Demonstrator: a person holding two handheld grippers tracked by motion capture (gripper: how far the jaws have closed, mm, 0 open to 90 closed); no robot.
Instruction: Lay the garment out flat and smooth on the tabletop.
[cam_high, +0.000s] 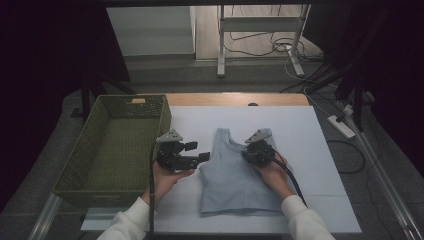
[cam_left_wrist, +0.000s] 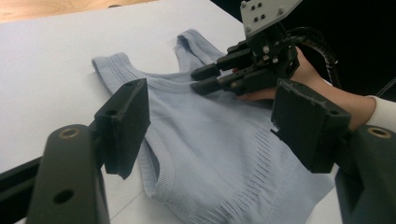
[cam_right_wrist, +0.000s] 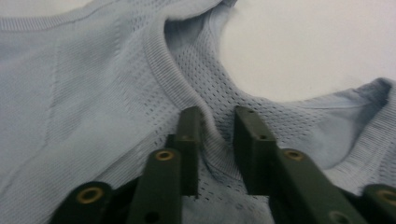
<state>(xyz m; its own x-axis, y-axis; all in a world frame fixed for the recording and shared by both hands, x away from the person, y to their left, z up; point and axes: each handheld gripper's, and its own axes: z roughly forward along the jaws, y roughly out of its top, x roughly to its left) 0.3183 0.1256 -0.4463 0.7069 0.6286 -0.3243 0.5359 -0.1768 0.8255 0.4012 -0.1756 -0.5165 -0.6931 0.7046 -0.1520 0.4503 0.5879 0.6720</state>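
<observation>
A: Where does it stand?

B: The pale blue tank top (cam_high: 235, 172) lies flat on the white counter (cam_high: 320, 150), hem toward the near edge, straps toward the far edge. The right claw (cam_right_wrist: 218, 140) is down at the neckline; the ribbed edge is bunched between its jaws, which are nearly together, but I can't tell whether the pads actually pinch it.

A: And the other?

B: The left claw (cam_high: 202, 157) is released, jaws spread wide, hovering just off the top's left armhole, empty.

A: So which step?

B: Taking hold of the garment, I'd judge, probably to fold or lift it. Next the right claw needs a firm bite on that rib, and the left should come in and clamp the side edge or strap before anything is raised.

A: The surroundings?

B: A green woven basket (cam_high: 107, 145) sits at the counter's left edge. Beyond the far edge are a metal stand (cam_high: 260, 35), loose cables (cam_high: 270, 47) on the floor, and dark curtains (cam_high: 45, 75) either side.
</observation>
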